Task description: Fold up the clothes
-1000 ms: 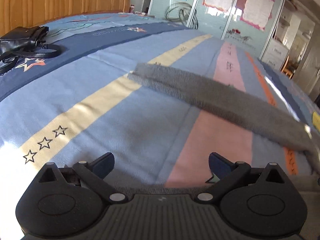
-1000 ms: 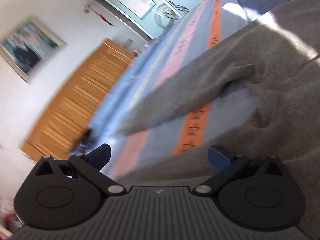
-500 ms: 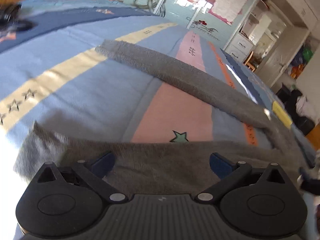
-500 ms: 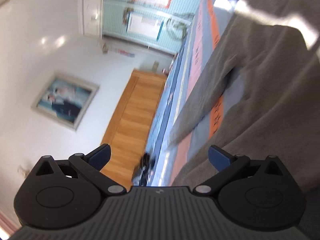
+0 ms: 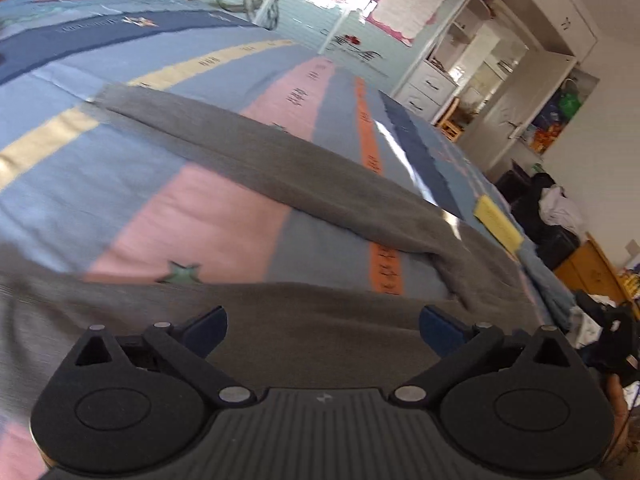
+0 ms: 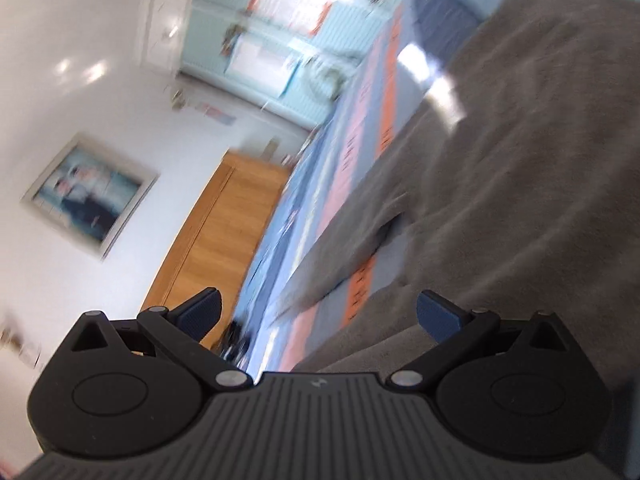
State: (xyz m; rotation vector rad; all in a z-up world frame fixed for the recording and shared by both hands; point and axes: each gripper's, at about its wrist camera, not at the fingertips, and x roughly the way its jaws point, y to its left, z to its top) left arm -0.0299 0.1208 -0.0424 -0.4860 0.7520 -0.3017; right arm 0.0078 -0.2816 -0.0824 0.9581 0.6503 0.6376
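We see left claw (image 5: 322, 330) just above grey garment (image 5: 320, 340), jaws spreading wide, nothing between pads, cloth lying beneath. Ahead of it we see bare striped bedspread (image 5: 208, 216), then long grey sleeve (image 5: 280, 160) crossing it. Right claw (image 6: 318, 316) tilted, jaws wide apart, gripping nothing; garment (image 6: 520, 184) under its right finger and ahead. Beyond its left finger we see wooden headboard (image 6: 216, 232).

left gripper (image 5: 322, 326): jaws opening, nothing between | grey garment (image 5: 320, 184): spread on striped bedspread (image 5: 120, 184)
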